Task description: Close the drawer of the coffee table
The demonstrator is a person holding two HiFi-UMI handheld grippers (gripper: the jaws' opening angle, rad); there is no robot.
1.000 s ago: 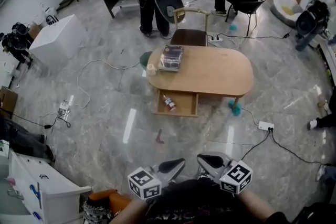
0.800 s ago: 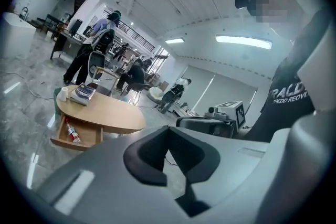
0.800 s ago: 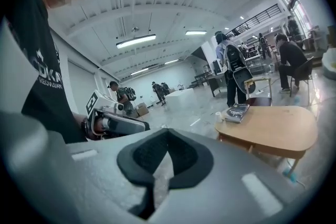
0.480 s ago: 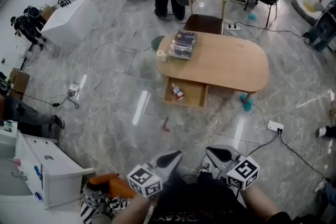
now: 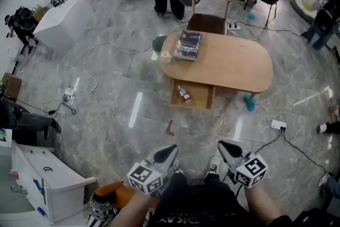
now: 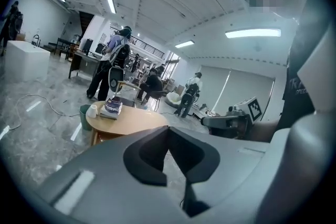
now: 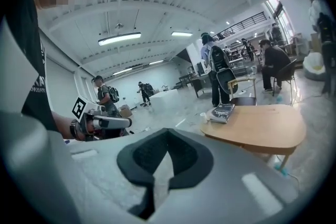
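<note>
An oval wooden coffee table (image 5: 228, 69) stands ahead of me on the marble floor. Its drawer (image 5: 192, 98) hangs open on the near side, with a small bottle (image 5: 184, 94) lying in it. A stack of books (image 5: 187, 44) and a white cup (image 5: 166, 56) sit on the table's left end. My left gripper (image 5: 171, 151) and right gripper (image 5: 225, 146) are low in the head view, far short of the table, both shut and empty. The left gripper view shows shut jaws (image 6: 168, 128) and the table (image 6: 126, 120); the right gripper view shows shut jaws (image 7: 168, 131) and the table (image 7: 257, 126).
A wooden chair (image 5: 208, 18) stands behind the table, with people beyond it. Cables and a power strip (image 5: 278, 125) lie at the right. A small red item (image 5: 169, 127) lies on the floor before the drawer. A white cabinet (image 5: 48, 175) is at my left.
Both grippers have drifted apart in the head view, the left one leftward and the right one rightward. The view has shifted, and the table now sits slightly further right.
</note>
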